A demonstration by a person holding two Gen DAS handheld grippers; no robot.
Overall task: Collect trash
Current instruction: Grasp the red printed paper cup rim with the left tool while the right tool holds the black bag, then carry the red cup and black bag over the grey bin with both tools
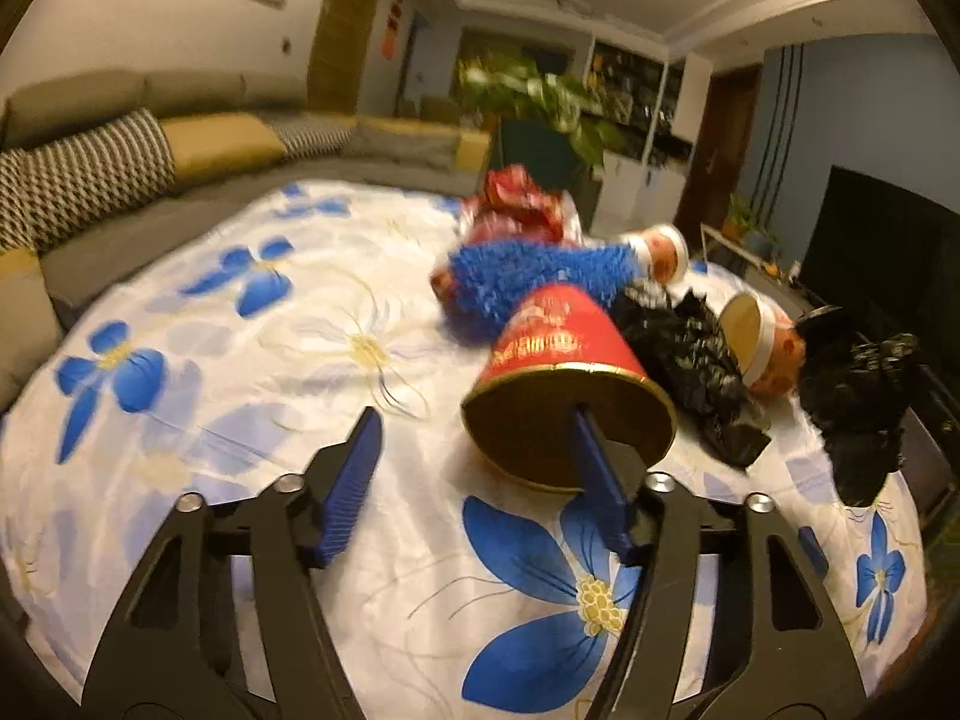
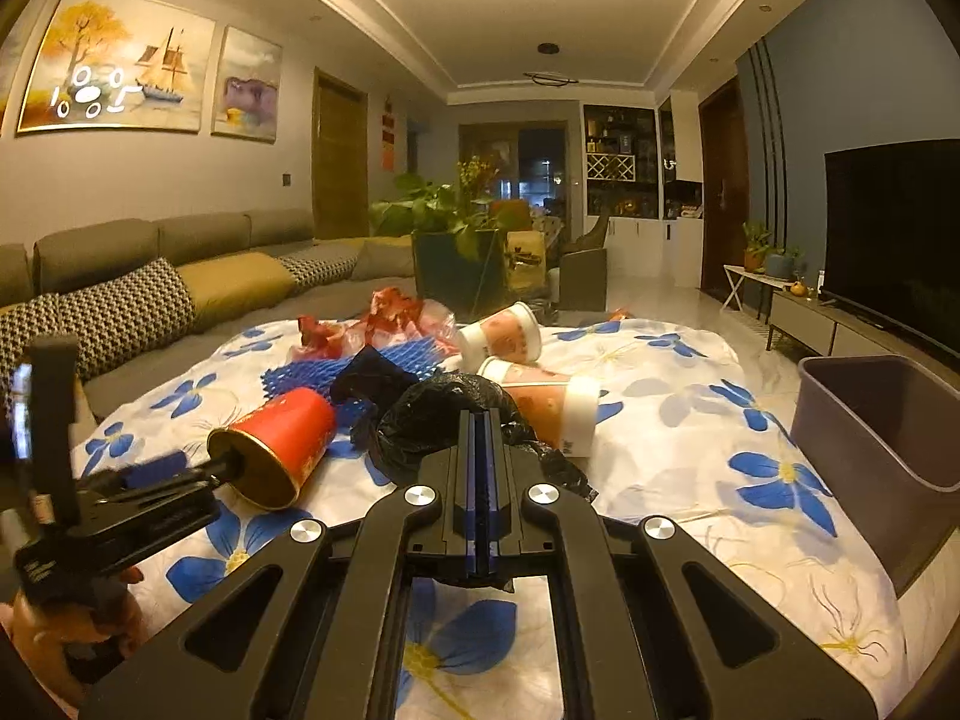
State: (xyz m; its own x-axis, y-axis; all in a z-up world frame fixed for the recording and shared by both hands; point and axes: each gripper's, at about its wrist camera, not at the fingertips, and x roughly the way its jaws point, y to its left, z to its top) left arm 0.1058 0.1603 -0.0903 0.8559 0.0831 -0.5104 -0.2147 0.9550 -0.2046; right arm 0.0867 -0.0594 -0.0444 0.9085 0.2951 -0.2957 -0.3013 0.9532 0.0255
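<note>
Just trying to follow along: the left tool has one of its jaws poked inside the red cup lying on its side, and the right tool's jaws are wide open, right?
Not quite. The right tool has its jaws shut, pressed together against the black plastic bag, as the right wrist view shows. The left tool does have one of its jaws inside the red cup lying on its side.

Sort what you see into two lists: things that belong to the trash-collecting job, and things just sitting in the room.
Part of the job:
red cup
black plastic bag
two paper cups
blue foam net
red wrapper
bin
left hand-held gripper
right hand-held gripper

Just lying about:
sofa
television
potted plant
paintings
</note>
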